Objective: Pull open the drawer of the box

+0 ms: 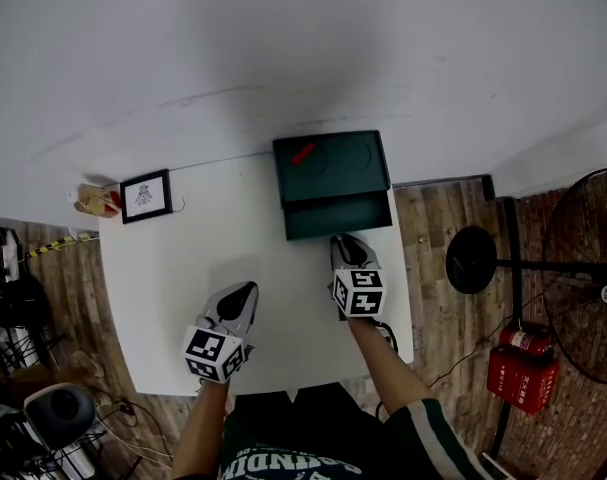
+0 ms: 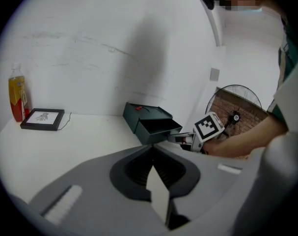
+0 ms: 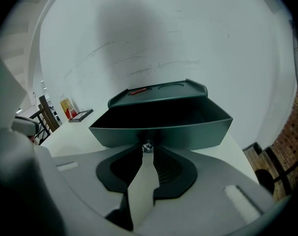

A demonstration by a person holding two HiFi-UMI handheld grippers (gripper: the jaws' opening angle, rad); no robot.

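A dark green box (image 1: 331,163) with a red tab on its lid stands at the table's far edge, by the wall. Its drawer (image 1: 338,215) sticks out toward me and looks empty inside (image 3: 161,129). My right gripper (image 1: 345,242) is at the drawer's front, shut on the small metal knob (image 3: 148,146). My left gripper (image 1: 245,290) rests lower left on the white table (image 1: 183,268), shut, with nothing in it. The left gripper view shows the box (image 2: 146,114), its drawer (image 2: 158,130) and the right gripper (image 2: 180,138) from the side.
A framed picture (image 1: 146,196) and a bottle (image 1: 98,200) of orange drink sit at the table's far left. To the right, off the table, stand a floor fan (image 1: 583,268) and a red fire extinguisher (image 1: 523,368). The table's right edge is close to the box.
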